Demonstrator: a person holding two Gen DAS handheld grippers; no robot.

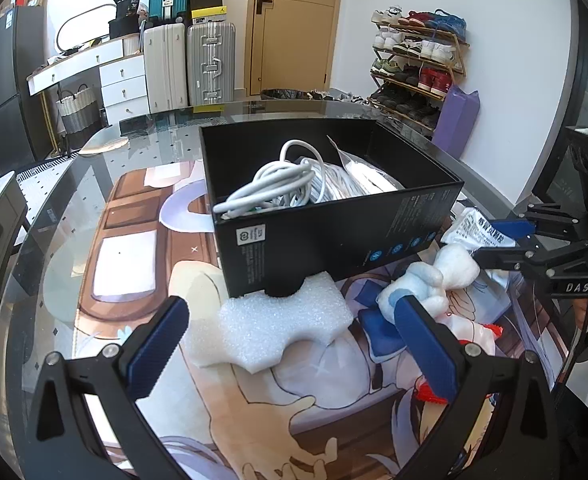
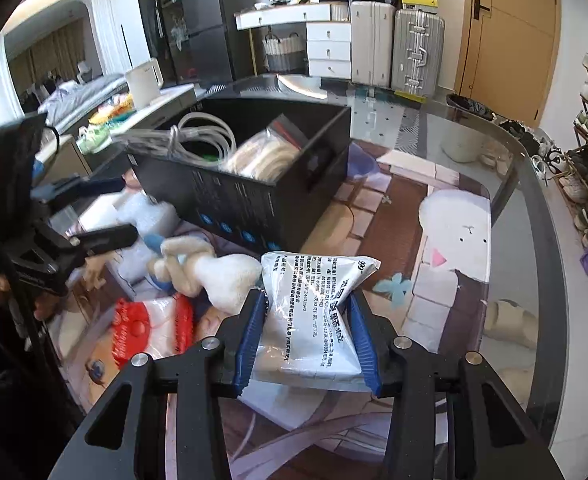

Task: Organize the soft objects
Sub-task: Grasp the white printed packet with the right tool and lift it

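A black box (image 1: 334, 236) holds coiled white cables (image 1: 278, 184) and a clear bag (image 1: 362, 172); it also shows in the right wrist view (image 2: 246, 208). My left gripper (image 1: 290, 336) is open, its fingers on either side of a white foam piece (image 1: 282, 328) in front of the box. A white plush toy (image 1: 430, 280) lies right of the foam. My right gripper (image 2: 304, 332) is shut on a white printed packet (image 2: 314, 312), held just above the mat beside the plush toy (image 2: 210, 268). A red-and-white bag (image 2: 150, 332) lies at the left.
A glass table (image 1: 54, 208) bears a printed cartoon mat (image 2: 446, 232). Suitcases (image 1: 210, 64), a drawer unit (image 1: 122, 84), a door and a shoe rack (image 1: 418, 68) stand behind. A purple bag (image 1: 456, 120) leans by the rack.
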